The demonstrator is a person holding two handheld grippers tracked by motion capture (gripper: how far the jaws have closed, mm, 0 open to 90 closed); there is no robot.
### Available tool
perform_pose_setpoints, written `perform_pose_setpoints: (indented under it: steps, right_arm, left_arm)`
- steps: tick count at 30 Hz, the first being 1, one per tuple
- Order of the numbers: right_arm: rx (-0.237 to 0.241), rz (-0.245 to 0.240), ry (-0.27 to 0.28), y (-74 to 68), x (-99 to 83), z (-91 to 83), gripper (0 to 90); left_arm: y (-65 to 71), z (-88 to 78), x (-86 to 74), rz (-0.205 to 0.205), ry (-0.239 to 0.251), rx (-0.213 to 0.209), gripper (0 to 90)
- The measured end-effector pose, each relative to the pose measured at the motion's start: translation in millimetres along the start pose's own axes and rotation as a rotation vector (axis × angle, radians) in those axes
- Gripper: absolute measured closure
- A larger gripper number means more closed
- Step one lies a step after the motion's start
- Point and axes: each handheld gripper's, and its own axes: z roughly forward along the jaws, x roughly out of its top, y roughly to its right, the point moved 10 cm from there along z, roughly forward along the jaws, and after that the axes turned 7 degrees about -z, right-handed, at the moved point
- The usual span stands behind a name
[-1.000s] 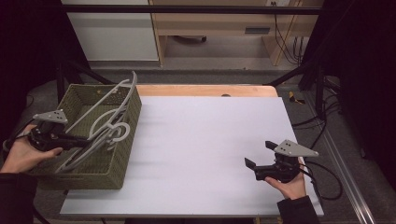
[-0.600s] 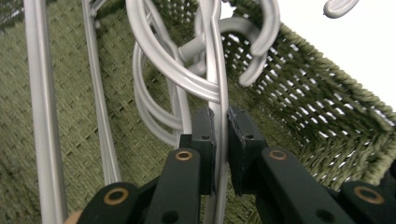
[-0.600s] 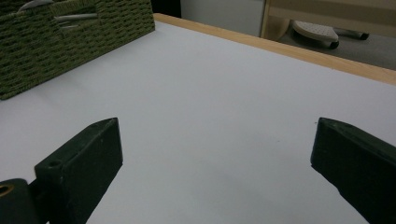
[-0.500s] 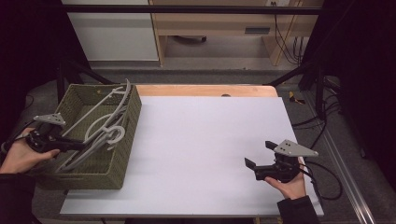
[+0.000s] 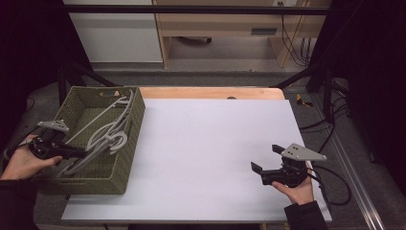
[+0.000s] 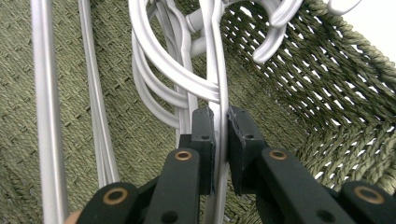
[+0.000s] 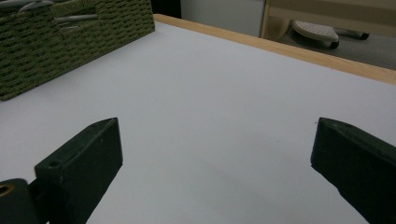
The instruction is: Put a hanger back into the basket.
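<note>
A green woven basket (image 5: pixel 86 184) stands at the table's left end with several white plastic hangers (image 5: pixel 107 132) lying aslant in it. At the basket's left side, my left gripper (image 5: pixel 79 154) is shut on one of them. The left gripper view shows the left gripper (image 6: pixel 221 116) with its pads pressed on a thin white hanger arm (image 6: pixel 215 70), above the basket's weave (image 6: pixel 327 107). My right gripper (image 5: pixel 265 158) stands open over the white table near the front right. In its own view the right gripper (image 7: pixel 219 135) has nothing between its jaws.
The white tabletop (image 5: pixel 210 143) stretches between the basket and the right hand, with a wooden strip (image 5: pixel 210 92) along its far edge. The basket's corner (image 7: pixel 70 42) sits far left in the right gripper view. A cable (image 5: pixel 330 187) trails off the table's right edge.
The left hand has sunk with the hangers, which stood up over the basket's far rim and now lie lower inside it. The right gripper has not moved.
</note>
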Motion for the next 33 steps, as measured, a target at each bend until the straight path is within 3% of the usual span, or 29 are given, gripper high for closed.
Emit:
perform_pose_setpoints:
  steps: [2, 4, 11, 14, 17, 24, 27, 33]
  right_arm:
    - [0.000, 0.000, 0.000, -0.1, 0.0, 0.0, 2.5]
    - [0.001, 0.000, 0.000, -0.4, 0.1, -0.2, 2.5]
    - [-0.001, 0.000, -0.001, -0.1, -0.1, 0.0, 2.5]
    - [0.000, 0.001, 0.001, -0.4, 0.2, -0.3, 2.4]
    - [0.000, 0.002, 0.002, -0.2, 0.5, -0.9, 2.5]
    - [-0.001, 0.003, 0.006, -0.1, 1.3, -1.9, 2.4]
    - [-0.002, 0.000, 0.010, 0.2, 1.9, -2.2, 2.3]
    - [-0.007, 0.003, 0.023, 0.9, 3.5, -3.5, 2.2]
  left_arm:
    - [-0.8, 2.3, -0.8, -0.003, -0.006, 0.000, 81.7]
    - [-1.7, 5.1, 0.4, -0.031, 0.017, 0.002, 81.5]
    - [-9.0, 10.2, -4.1, -0.013, 0.001, 0.032, 81.5]
    - [-12.0, 12.4, -3.1, -0.037, 0.024, 0.053, 81.6]
    - [-16.1, 12.5, -4.5, -0.032, 0.025, 0.082, 80.5]
    - [-17.2, 2.4, 3.5, -0.038, 0.107, 0.128, 70.4]
    - [-11.7, -4.9, 13.0, -0.035, 0.184, 0.143, 63.4]
    - [15.4, -17.0, 35.2, -0.009, 0.347, 0.107, 54.0]
